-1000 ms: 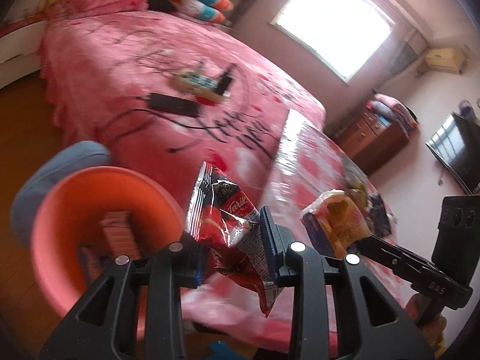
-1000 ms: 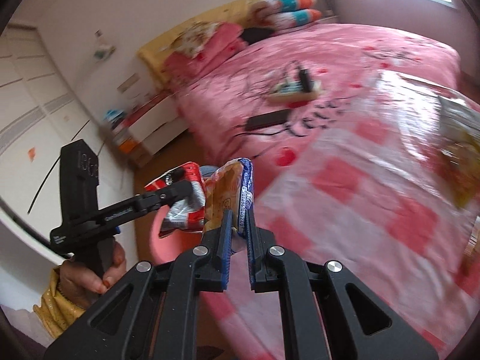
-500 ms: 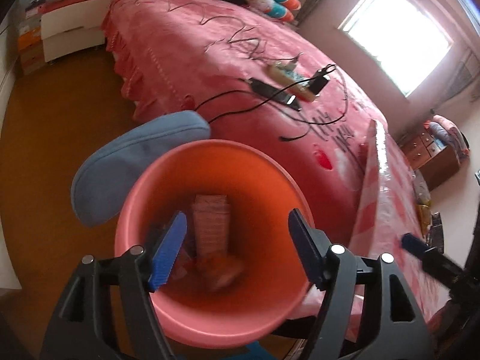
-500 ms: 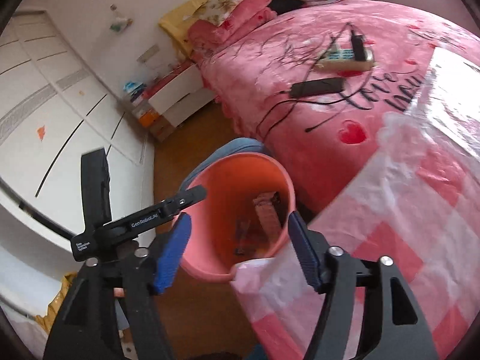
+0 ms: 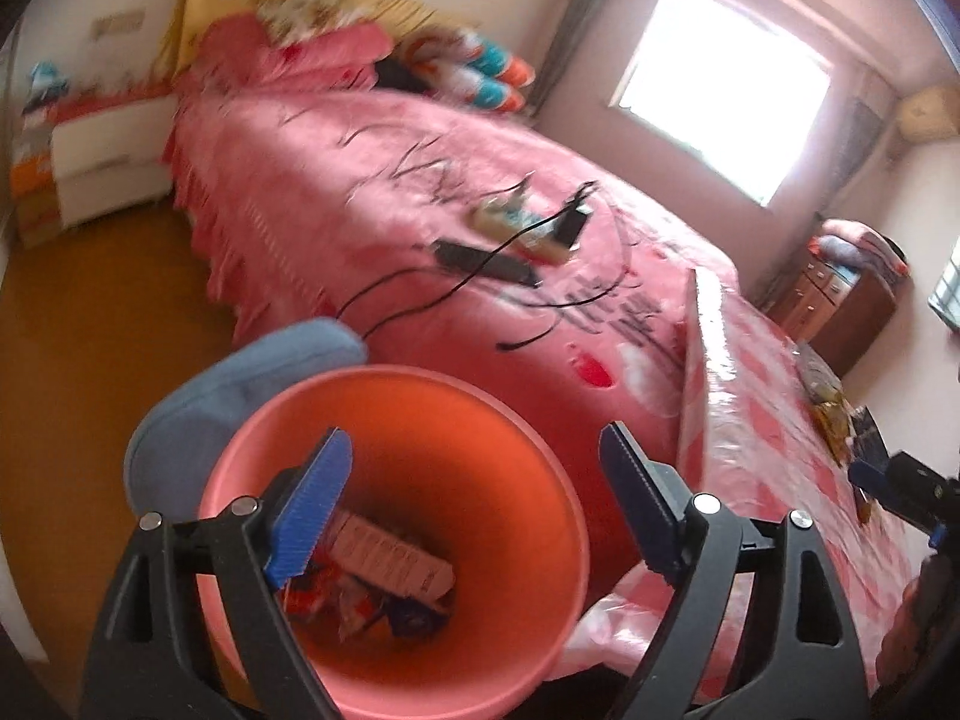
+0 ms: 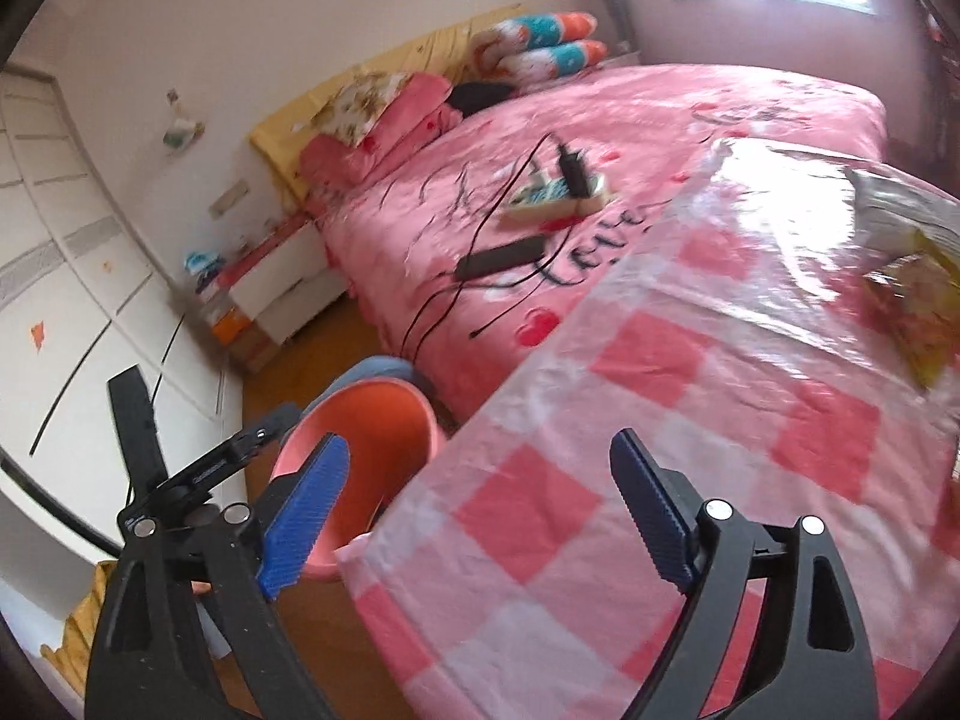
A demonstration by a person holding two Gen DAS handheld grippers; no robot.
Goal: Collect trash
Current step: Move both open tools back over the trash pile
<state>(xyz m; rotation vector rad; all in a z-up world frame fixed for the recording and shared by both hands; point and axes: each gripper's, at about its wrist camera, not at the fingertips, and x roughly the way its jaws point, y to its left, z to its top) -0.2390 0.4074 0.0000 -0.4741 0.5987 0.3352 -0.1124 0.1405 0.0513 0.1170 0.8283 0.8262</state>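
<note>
Left claw hangs over the orange bin, jaws just sprung wide with nothing between them; snack wrappers lie at the bottom. Right claw, likewise just opened and bare, sits above the checked worktop, more wrappers farther along.

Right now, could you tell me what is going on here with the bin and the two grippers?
A person is clearing snack trash from the checked table into the orange bin beside the bed. The left gripper hangs over the bin, the right gripper over the table edge; both have just been opening and are empty. Wrappers lie in the bin; more packets remain on the table.
</note>
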